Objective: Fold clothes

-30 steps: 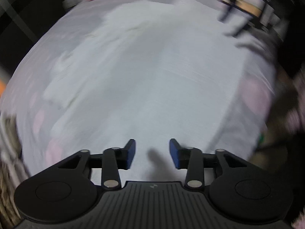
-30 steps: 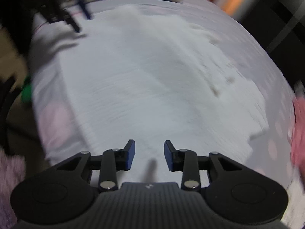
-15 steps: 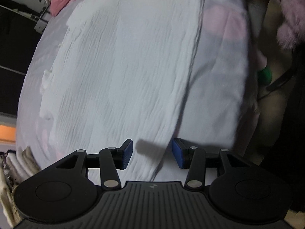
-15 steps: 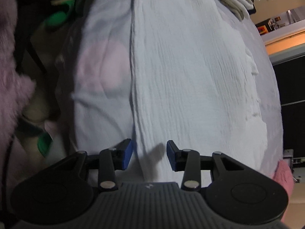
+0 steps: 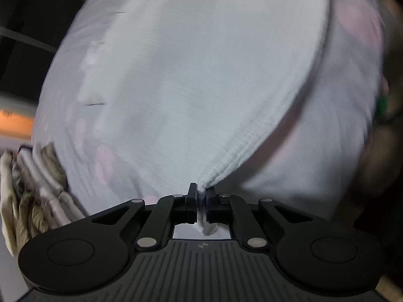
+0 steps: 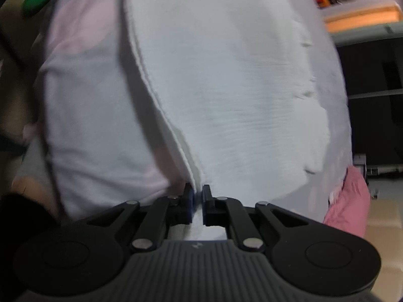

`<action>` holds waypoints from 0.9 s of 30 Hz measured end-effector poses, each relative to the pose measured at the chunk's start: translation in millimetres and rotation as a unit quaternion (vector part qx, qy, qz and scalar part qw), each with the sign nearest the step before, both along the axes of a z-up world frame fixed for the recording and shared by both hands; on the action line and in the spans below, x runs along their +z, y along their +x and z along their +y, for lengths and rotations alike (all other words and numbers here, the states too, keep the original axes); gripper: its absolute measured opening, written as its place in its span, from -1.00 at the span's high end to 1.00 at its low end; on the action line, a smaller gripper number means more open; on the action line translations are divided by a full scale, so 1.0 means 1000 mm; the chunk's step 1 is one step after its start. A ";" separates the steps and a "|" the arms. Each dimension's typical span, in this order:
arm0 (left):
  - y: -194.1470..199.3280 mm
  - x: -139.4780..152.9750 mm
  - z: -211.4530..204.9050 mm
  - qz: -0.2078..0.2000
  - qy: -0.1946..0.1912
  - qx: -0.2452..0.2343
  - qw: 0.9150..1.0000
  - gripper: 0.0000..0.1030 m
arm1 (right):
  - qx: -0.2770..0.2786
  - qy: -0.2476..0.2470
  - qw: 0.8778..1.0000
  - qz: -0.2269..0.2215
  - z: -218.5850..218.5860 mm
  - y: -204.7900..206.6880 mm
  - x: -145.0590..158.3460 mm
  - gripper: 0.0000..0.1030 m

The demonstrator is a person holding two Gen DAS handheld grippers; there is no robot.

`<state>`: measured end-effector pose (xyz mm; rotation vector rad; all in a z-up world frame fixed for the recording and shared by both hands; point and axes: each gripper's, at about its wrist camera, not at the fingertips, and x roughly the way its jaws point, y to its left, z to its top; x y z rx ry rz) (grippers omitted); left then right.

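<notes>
left tool (image 5: pixel 201 196) pinching white garment (image 5: pixel 201 75) corner, right tool (image 6: pixel 197 196) pinching its hem, spotted sheet (image 6: pixel 95 125) beneath

Dim indoor lighting. Motion blur softens both views, strongest toward the edges. Fisheye distortion bows the frame borders. Warm orange glow at left edge of left view and upper right of right view.

White ribbed garment (image 5: pixel 191 80) lies spread flat, its near hem corners lifted and bunched.
</notes>
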<state>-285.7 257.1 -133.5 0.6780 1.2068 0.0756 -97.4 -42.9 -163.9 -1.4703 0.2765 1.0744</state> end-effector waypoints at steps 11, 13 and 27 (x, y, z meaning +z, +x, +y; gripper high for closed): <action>0.045 0.147 0.062 -0.206 -0.064 0.092 0.972 0.94 | -0.101 0.180 0.978 -0.001 0.021 0.055 0.104 0.87; 0.064 0.167 0.072 -0.226 -0.060 0.093 0.968 0.94 | -0.105 0.197 0.975 -0.009 0.033 0.068 0.123 0.87; 0.246 0.133 0.182 -0.203 -0.069 0.162 0.963 0.94 | -0.171 0.190 0.967 0.004 0.150 0.204 0.148 0.87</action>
